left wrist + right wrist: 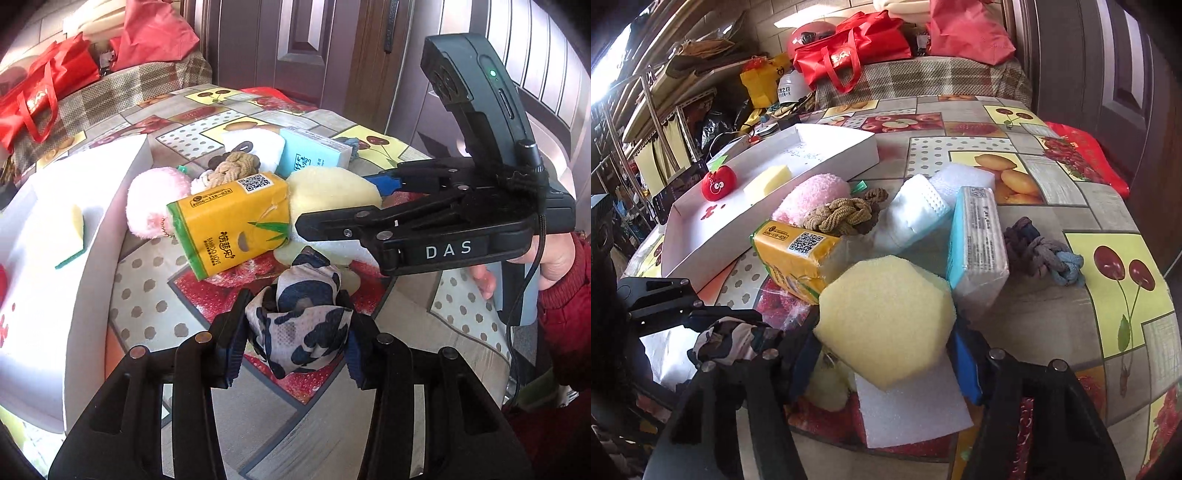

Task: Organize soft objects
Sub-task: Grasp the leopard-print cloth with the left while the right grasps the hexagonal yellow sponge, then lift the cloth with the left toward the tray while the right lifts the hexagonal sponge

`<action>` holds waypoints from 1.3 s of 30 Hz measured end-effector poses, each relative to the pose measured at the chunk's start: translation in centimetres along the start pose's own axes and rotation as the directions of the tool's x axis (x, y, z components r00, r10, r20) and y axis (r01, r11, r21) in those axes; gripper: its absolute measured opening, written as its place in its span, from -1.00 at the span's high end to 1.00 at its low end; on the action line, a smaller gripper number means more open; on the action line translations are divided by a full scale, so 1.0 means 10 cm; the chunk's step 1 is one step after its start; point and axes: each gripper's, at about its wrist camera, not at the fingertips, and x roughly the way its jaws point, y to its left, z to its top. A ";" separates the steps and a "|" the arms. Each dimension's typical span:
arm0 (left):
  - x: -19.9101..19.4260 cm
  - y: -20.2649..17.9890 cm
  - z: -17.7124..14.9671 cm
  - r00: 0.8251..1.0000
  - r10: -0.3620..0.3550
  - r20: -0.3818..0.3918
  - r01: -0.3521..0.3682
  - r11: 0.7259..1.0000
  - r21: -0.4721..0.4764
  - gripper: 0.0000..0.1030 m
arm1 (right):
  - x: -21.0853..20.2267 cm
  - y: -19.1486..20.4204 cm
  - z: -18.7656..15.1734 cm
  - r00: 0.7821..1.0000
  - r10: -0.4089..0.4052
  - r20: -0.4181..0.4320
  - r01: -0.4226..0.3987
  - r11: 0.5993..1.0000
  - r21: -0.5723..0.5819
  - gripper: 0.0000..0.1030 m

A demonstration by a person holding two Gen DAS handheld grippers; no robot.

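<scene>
Cow-print cloth [299, 325] clamped in left gripper [295, 345], right gripper [886, 354] squeezing yellow sponge [886, 321], so prob mid-pickup w/ both, next carry to white box [834, 147] at table's far-left edge.

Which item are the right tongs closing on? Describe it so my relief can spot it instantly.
Start at the long white tray, then come toward the camera past the yellow tissue pack. Between the right tongs sits a pale yellow sponge. Unlike the small wedge-shaped sponge in the tray, it is big and hexagonal.
</scene>
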 end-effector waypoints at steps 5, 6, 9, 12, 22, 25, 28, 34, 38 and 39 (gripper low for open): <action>-0.24 0.02 -0.04 0.993 0.030 0.113 -0.029 1.000 -0.005 0.15 | -0.24 0.02 -0.03 0.994 -0.027 0.110 0.028 1.000 -0.002 -0.10; -0.30 0.02 -0.05 0.989 0.035 0.146 -0.034 0.999 -0.007 0.15 | -0.32 0.03 -0.03 0.988 -0.032 0.148 0.033 0.999 -0.001 -0.10; -0.49 0.05 -0.09 0.964 0.092 0.249 -0.092 0.996 -0.013 0.15 | -0.56 0.07 -0.05 0.954 -0.068 0.293 0.071 0.998 0.002 -0.10; -0.68 0.10 -0.14 0.921 0.177 0.347 -0.177 0.984 -0.031 0.14 | -0.77 0.11 -0.05 0.887 -0.092 0.453 0.089 0.996 0.029 -0.11; -1.13 0.56 -0.40 0.813 0.363 0.455 -0.321 0.932 -0.170 0.14 | -0.81 0.30 -0.13 0.813 -0.107 0.573 0.087 0.994 0.064 -0.11; -1.19 0.71 -0.47 0.803 0.393 0.448 -0.328 0.919 -0.218 0.14 | -0.78 0.37 -0.12 0.815 -0.094 0.571 0.077 0.996 0.053 -0.11; -1.23 0.82 -0.53 0.792 0.422 0.442 -0.342 0.905 -0.253 0.14 | -0.75 0.47 -0.12 0.816 -0.083 0.572 0.079 0.996 0.032 -0.11; -1.22 0.98 -0.57 0.772 0.480 0.418 -0.404 0.877 -0.261 0.14 | -0.66 0.64 -0.07 0.821 -0.061 0.567 0.081 0.997 -0.010 -0.11; -1.20 1.20 -0.60 0.785 0.489 0.380 -0.394 0.868 -0.303 0.14 | -0.58 0.72 -0.02 0.831 -0.039 0.555 0.068 0.997 -0.032 -0.11; -1.20 1.24 -0.61 0.786 0.490 0.376 -0.389 0.866 -0.315 0.14 | -0.56 0.74 0.00 0.835 -0.033 0.549 0.065 0.997 -0.038 -0.11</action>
